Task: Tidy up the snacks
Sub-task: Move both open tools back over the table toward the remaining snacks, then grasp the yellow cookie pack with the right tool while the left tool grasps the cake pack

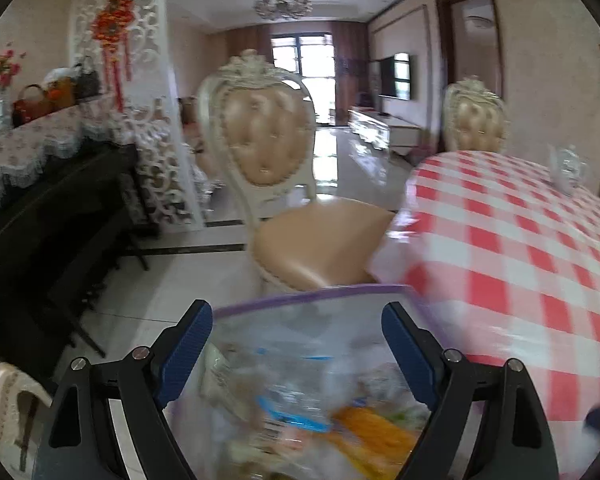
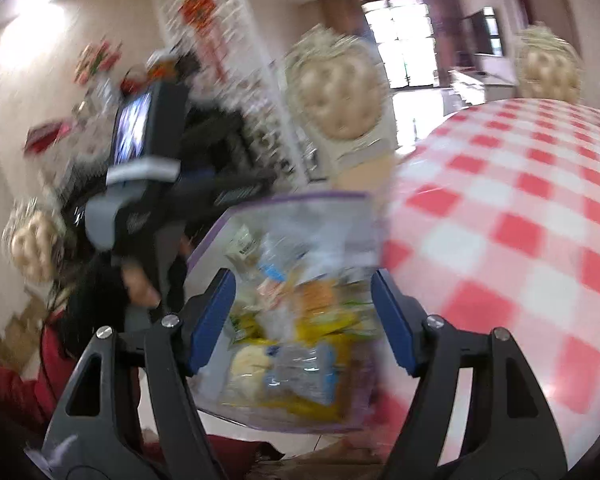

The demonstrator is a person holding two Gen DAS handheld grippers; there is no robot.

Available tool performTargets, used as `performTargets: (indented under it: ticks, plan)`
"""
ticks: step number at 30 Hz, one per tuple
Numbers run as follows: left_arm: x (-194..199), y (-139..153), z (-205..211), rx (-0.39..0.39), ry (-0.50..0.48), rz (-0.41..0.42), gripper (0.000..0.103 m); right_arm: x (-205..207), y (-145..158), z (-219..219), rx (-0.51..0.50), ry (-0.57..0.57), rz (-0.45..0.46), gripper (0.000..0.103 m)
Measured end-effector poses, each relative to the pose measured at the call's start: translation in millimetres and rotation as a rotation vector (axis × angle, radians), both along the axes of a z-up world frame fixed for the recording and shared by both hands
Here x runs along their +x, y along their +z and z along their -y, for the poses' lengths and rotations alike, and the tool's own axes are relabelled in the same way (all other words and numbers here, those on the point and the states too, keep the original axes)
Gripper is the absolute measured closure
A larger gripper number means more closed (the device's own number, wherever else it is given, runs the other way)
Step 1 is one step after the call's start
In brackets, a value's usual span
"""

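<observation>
A clear zip bag with a purple seal [image 1: 300,364], filled with several snack packets, sits between the blue pads of my left gripper [image 1: 298,354]. Its jaws stand wide apart with the bag between them, at the table's near edge. The same bag [image 2: 296,308] shows in the right wrist view, between the wide-open jaws of my right gripper [image 2: 304,316]. The left gripper's body [image 2: 148,200] shows to the left of the bag there. Both views are blurred by motion, so whether any pad touches the bag is unclear.
A table with a red-and-white checked cloth [image 1: 512,240] fills the right side. A cream chair with a tan seat [image 1: 268,168] stands just beyond the bag. A dark piano [image 1: 48,220] stands at left. A glass teapot [image 1: 568,168] stands far on the table.
</observation>
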State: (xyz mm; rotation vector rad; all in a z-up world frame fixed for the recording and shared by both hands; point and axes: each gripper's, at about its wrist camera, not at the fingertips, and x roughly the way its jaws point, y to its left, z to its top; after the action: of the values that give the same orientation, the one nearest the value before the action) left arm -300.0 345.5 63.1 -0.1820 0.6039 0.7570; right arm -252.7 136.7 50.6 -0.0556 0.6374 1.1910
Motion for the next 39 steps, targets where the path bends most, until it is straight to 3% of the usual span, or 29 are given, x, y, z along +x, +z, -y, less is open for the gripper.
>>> performTargets:
  ticks: [2, 5, 9, 12, 15, 18, 22, 27, 32, 35, 39]
  plan:
    - [17, 4, 24, -0.010, -0.071, -0.009, 0.015, 22, 10, 34, 0.021, -0.089, 0.012, 0.030]
    - [56, 13, 67, -0.085, -0.209, -0.012, 0.015, 53, 19, 83, -0.017, -0.243, 0.053, 0.029]
    - [134, 18, 145, -0.214, -0.516, -0.032, 0.015, 110, 22, 168, -0.094, -0.486, 0.080, 0.029]
    - [201, 13, 221, -0.200, -0.742, -0.063, 0.015, 157, 20, 250, -0.113, -0.667, 0.034, 0.029]
    - [259, 2, 277, -0.186, -0.883, -0.092, 0.015, 199, 10, 319, -0.137, -0.805, -0.038, 0.029]
    - [309, -8, 305, -0.195, -0.913, -0.096, 0.015, 242, -2, 370, -0.152, -0.889, -0.104, 0.029]
    - [371, -19, 327, -0.191, -0.900, -0.113, 0.015, 295, -18, 399, -0.213, -0.924, -0.127, 0.030]
    - [425, -25, 342, -0.151, -0.913, -0.133, 0.015, 365, -26, 404, -0.255, -0.899, -0.132, 0.031]
    - [472, -37, 354, -0.127, -0.962, -0.185, 0.015, 402, -32, 400, -0.295, -0.875, -0.119, 0.031]
    - [490, -44, 364, -0.060, -1.006, -0.233, 0.015, 416, -36, 395, -0.331, -0.858, -0.124, 0.031]
    - [512, -51, 368, -0.036, -1.029, -0.272, 0.015, 423, -47, 394, -0.376, -0.845, -0.150, 0.045]
